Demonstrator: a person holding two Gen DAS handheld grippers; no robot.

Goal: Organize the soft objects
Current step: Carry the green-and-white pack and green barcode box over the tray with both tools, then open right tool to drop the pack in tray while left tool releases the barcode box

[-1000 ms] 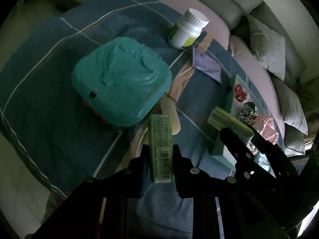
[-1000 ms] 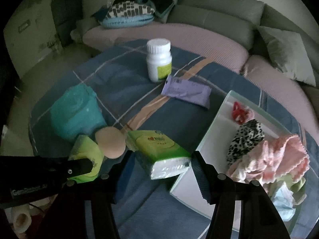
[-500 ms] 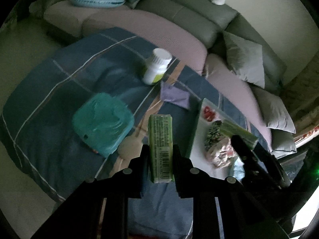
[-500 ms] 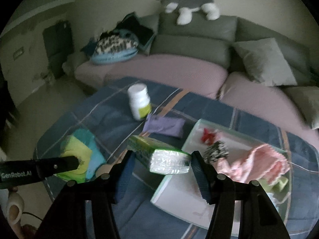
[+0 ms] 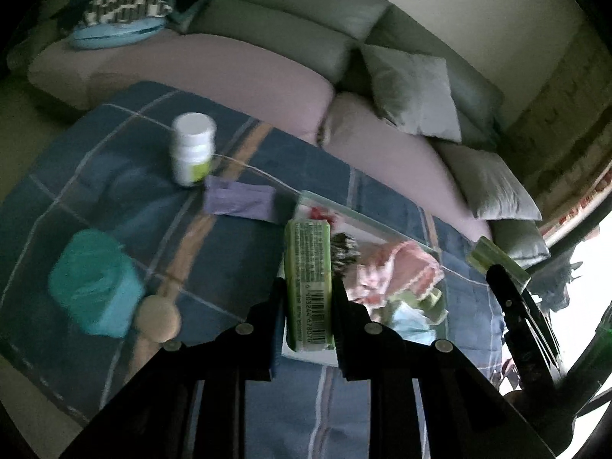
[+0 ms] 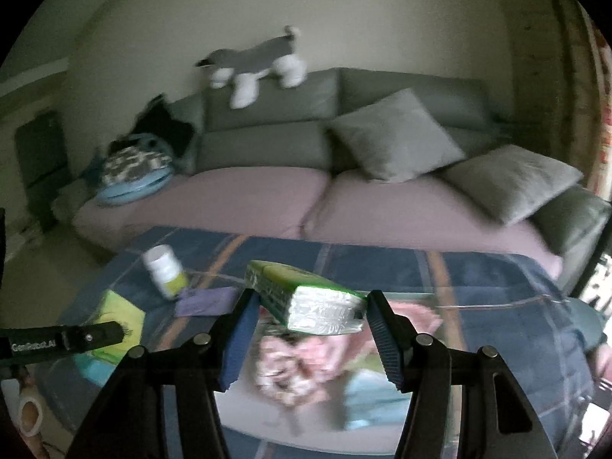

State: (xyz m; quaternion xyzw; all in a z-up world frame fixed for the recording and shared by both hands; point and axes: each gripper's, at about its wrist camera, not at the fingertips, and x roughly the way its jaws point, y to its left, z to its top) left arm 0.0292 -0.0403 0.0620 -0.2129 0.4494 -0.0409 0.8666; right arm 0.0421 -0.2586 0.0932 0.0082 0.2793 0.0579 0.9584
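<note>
The white tray [image 5: 386,225] on the blue-checked counter [image 5: 95,176] already holds soft bits, and both tongs hover over it – right tongs [image 6: 310,325] pinching a wide tissue pack [image 6: 306,298], left tongs [image 5: 308,306] squeezing a slim tissue pack [image 5: 308,267] edgewise – probably to drop them in.

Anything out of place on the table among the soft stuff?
The white pill bottle stands upright on the blue cloth beside the purple pouch; it is rigid, not soft. Nothing looks spilled or damaged.
</note>
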